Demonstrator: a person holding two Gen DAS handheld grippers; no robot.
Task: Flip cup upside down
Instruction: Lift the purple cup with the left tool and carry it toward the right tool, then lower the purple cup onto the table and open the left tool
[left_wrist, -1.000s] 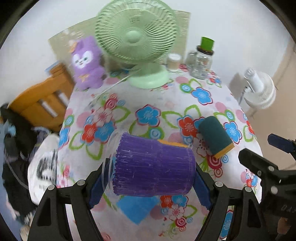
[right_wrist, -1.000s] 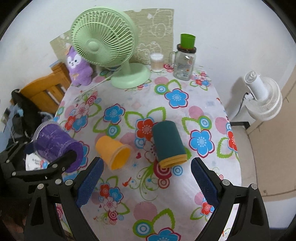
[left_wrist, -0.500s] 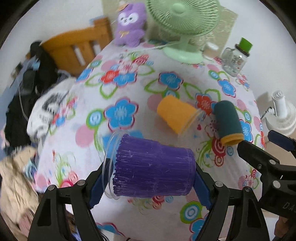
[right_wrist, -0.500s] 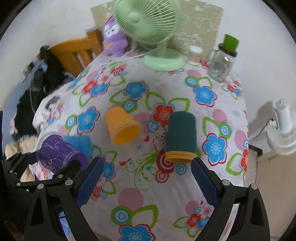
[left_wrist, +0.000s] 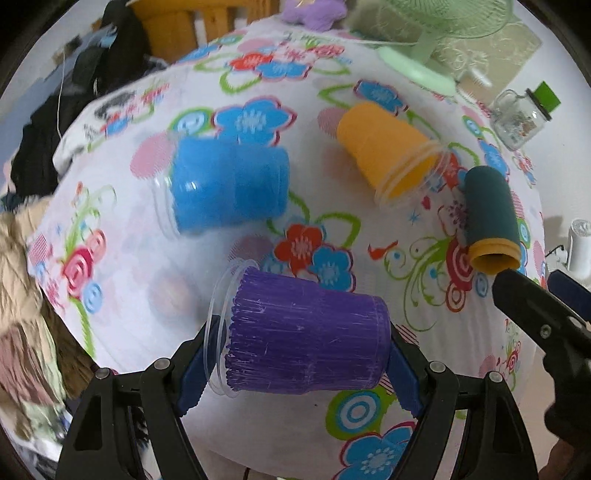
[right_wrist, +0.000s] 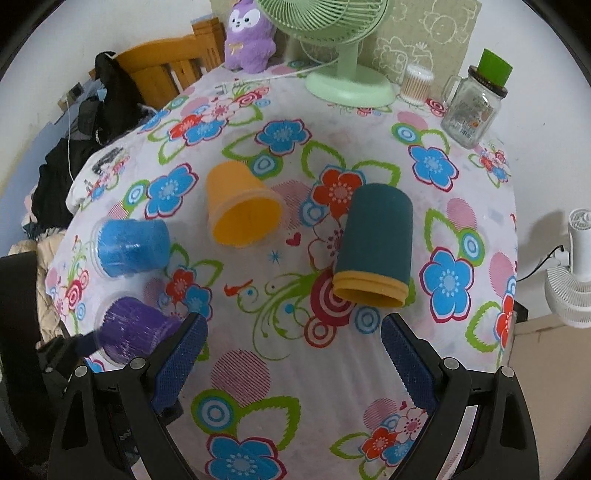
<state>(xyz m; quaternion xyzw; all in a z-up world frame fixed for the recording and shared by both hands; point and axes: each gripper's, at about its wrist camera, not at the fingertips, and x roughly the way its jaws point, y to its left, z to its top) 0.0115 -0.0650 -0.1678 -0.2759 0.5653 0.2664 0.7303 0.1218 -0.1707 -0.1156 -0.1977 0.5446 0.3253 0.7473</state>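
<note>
My left gripper (left_wrist: 295, 365) is shut on a purple cup (left_wrist: 306, 332) and holds it sideways above the table's near left part, rim to the left. The purple cup also shows in the right wrist view (right_wrist: 136, 336). A blue cup (left_wrist: 229, 184) (right_wrist: 129, 247), an orange cup (left_wrist: 391, 151) (right_wrist: 240, 206) and a dark teal cup (left_wrist: 487, 214) (right_wrist: 376, 243) lie on their sides on the flowered tablecloth (right_wrist: 295, 350). My right gripper (right_wrist: 295, 365) is open and empty, just in front of the teal cup.
A green fan (right_wrist: 343, 48), a purple plush toy (right_wrist: 251, 37), a small jar (right_wrist: 415, 83) and a glass jar with a green lid (right_wrist: 474, 107) stand at the table's far edge. A wooden chair with dark clothes (right_wrist: 122, 96) is at the left. A white fan (right_wrist: 572, 280) stands at the right.
My left gripper has tilted down and moved toward the table with the purple cup, so the blue cup has come into view. My right gripper has tilted down closer to the teal cup.
</note>
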